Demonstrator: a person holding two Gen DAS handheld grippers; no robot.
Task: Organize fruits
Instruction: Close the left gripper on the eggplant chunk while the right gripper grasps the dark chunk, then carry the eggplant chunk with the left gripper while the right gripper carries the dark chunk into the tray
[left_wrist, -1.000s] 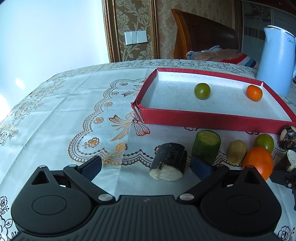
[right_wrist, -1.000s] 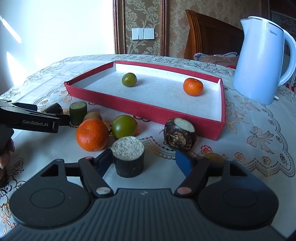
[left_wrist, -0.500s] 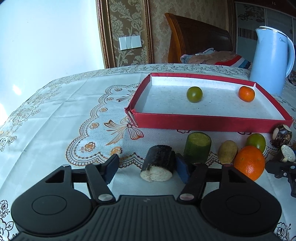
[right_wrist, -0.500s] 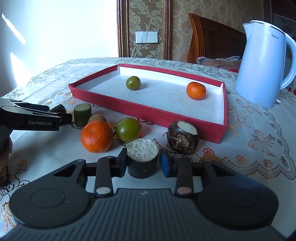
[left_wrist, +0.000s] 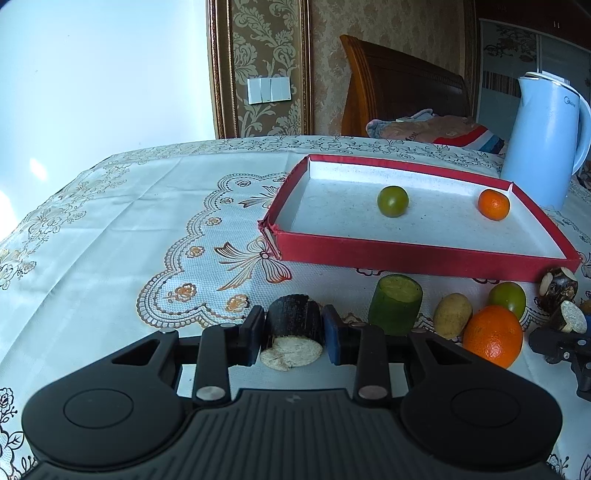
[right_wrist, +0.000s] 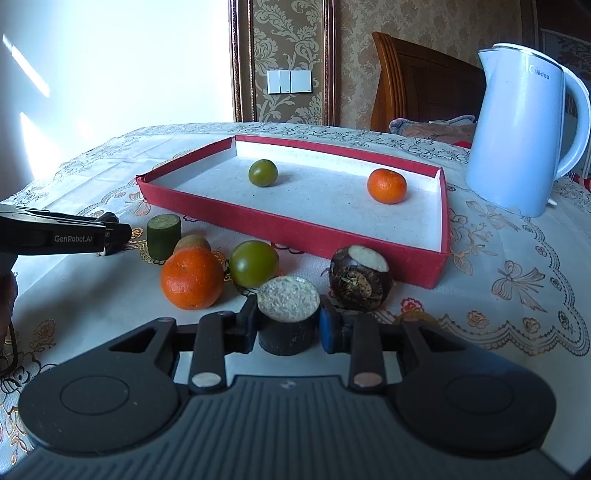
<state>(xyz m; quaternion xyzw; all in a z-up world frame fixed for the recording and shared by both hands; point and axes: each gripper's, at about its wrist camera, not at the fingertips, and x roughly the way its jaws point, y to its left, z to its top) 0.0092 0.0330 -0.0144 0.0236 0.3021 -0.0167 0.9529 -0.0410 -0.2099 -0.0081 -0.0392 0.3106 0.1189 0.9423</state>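
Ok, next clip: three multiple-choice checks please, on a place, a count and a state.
1. Where is the small orange mandarin?
A. beside the kettle
B. in the shallow red cardboard tray
C. between tongs

2. How many fruits lie in that tray?
A. one
B. two
C. four

3. The right tongs are:
A. wide open
B. shut on the large orange
C. shut on the dark cylinder with a pale cut top

1 B: it sits on the tray's white floor.
2 B: only the mandarin and a small round green fruit are inside.
3 C: both pads press its sides.
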